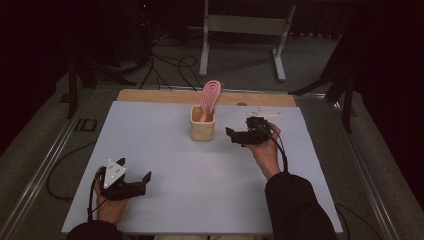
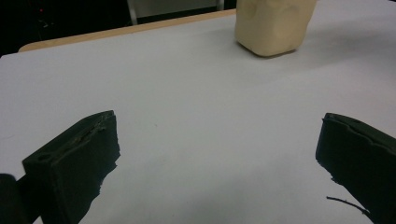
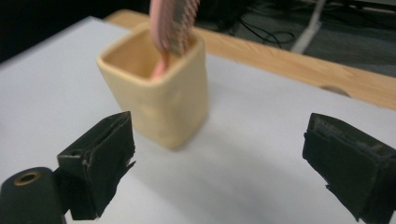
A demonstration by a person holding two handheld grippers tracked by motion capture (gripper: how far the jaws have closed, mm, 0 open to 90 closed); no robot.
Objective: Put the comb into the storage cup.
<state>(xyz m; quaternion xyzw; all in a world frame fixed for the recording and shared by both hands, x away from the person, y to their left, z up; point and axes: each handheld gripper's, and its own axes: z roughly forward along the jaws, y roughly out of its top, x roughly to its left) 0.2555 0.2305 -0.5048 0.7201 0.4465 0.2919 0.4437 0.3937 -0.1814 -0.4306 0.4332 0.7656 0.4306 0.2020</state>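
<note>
Two tools, both open and empty: the right tool point(image 1: 235, 135) sits just beside a cream cup point(image 1: 202, 125) holding a pink comb point(image 1: 210, 97) mid-counter point(image 1: 165, 150); a careless nudge could tip the cup. The left tool point(image 1: 142, 181) rests near the front edge.

Lab or studio being indicated: dark curtains point(image 1: 30, 60), floor cables point(image 1: 165, 67), metal stand point(image 1: 245, 30), white table point(image 1: 165, 150).

cup point(image 2: 274, 25) top cropped, pink hairbrush point(image 3: 173, 23) blurred, top cut off

R gripper point(image 3: 219, 163) jaws wide apart, cream cup point(image 3: 159, 100) w/ pink brush point(image 3: 173, 23) ahead
</note>
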